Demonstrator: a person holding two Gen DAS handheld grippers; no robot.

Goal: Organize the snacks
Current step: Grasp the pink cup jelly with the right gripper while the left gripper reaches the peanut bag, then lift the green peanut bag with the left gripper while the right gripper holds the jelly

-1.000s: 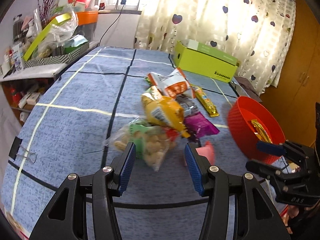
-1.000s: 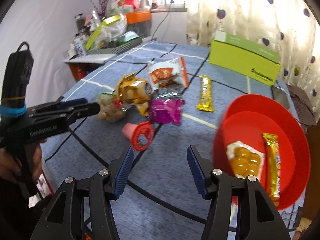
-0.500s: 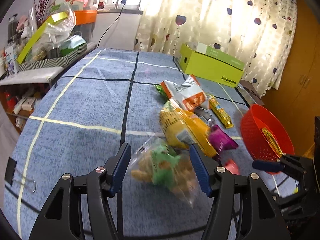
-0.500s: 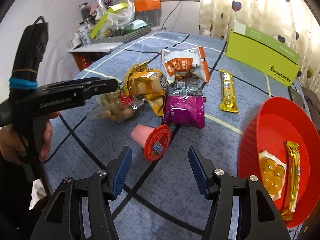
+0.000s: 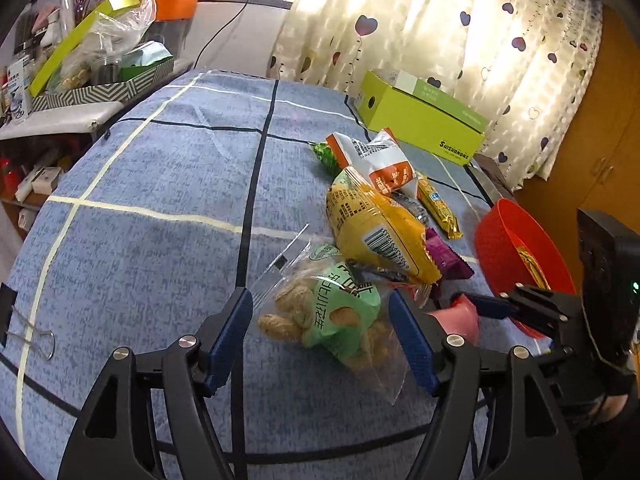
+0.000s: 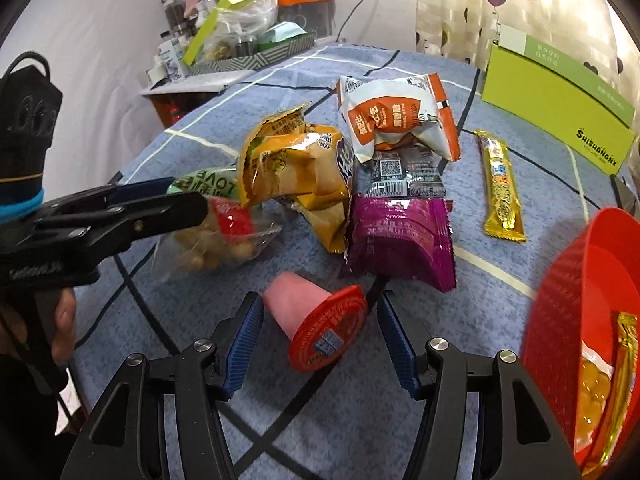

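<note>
both wrist cams sit low, angled down over the blue tablecloth (image 5: 160,240), close in, sharing the snack pile (image 6: 304,184) (image 5: 376,232)

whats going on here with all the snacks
A person with a gripper in each hand is sorting snacks on a blue cloth into a red bowl, which already holds two packets. The left gripper, jaws opening, straddles a clear bag of peanuts. The right gripper sits open around a pink jelly cup lying on its side. Neither is gripped yet.
</note>
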